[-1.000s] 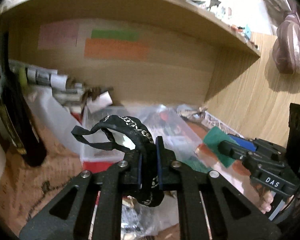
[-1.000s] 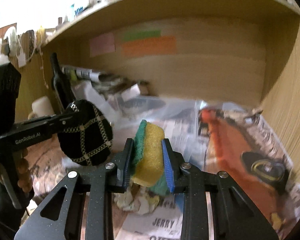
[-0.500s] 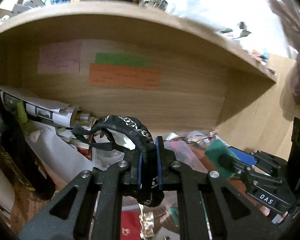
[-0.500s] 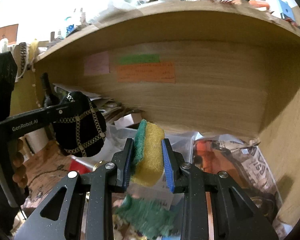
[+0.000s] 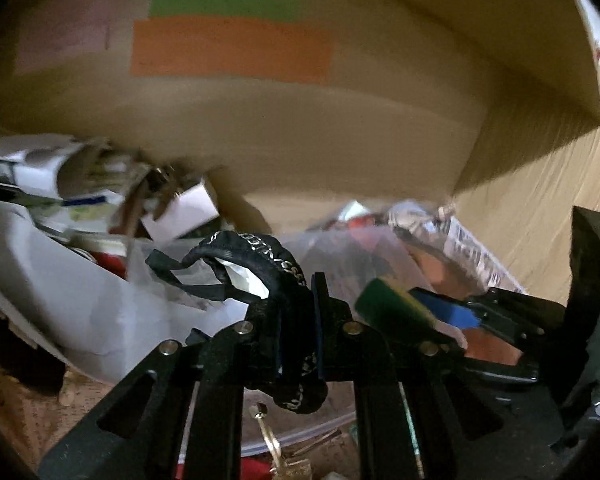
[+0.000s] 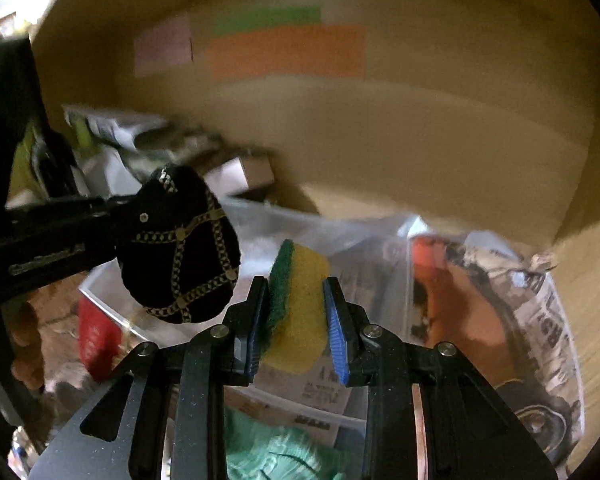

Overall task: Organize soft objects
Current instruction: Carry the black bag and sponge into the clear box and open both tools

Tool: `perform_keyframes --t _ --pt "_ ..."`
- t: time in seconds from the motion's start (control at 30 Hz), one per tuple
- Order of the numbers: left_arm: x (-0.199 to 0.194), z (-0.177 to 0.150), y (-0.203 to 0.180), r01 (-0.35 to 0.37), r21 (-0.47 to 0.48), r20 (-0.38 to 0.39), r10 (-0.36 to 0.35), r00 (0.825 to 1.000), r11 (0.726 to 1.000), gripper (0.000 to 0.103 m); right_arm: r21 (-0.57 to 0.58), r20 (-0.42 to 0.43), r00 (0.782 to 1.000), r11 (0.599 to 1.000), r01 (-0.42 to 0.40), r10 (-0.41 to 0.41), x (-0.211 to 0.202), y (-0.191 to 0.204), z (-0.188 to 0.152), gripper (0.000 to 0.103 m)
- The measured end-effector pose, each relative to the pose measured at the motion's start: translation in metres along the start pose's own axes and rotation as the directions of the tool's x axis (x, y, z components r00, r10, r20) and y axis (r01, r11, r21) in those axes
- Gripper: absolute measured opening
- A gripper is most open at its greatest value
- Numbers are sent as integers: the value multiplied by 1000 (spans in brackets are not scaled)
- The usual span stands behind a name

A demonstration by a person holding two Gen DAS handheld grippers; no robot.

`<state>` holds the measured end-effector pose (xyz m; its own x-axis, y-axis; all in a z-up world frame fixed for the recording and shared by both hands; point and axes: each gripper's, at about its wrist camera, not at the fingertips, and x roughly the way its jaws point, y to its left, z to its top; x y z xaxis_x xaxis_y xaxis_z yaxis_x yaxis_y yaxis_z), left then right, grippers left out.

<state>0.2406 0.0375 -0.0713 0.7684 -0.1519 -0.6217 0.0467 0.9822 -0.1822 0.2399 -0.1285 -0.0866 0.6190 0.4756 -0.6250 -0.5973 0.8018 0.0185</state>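
Observation:
My left gripper (image 5: pixel 296 312) is shut on a black fabric mask with gold chain trim (image 5: pixel 276 264); its strap loops out to the left. The mask also shows in the right wrist view (image 6: pixel 180 248), hanging at the left. My right gripper (image 6: pixel 296 320) is shut on a yellow sponge with a green scouring side (image 6: pixel 300 300). The sponge also shows in the left wrist view (image 5: pixel 384 308), to the right of the mask. Both grippers are held inside a wooden shelf recess, above a clear plastic container (image 6: pixel 260 396).
The recess back wall carries pink, green and orange paper notes (image 6: pixel 288 54). Clutter of papers and boxes (image 5: pixel 100 184) lies at the back left. Newspaper (image 6: pixel 540 320) lies at the right by the wooden side wall. A green cloth (image 6: pixel 276 448) lies below my right gripper.
Both grippers have moved forward, deeper into the shelf recess, still holding the mask and the sponge. The notes on the back wall look larger and the scene is darker.

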Motion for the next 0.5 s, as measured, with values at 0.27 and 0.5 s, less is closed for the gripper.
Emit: perform_keyframes --t 0.27,0.5 --pt "22 -17 7 -10 -13 -130 8 991 1000 22 17 -79 997 1000 15 -13 20 -2 -5 31" --pt "-9 -23 8 -31 -4 -71 30 997 1000 61 1 1 999 999 52 -52 -4 1 -2 65"
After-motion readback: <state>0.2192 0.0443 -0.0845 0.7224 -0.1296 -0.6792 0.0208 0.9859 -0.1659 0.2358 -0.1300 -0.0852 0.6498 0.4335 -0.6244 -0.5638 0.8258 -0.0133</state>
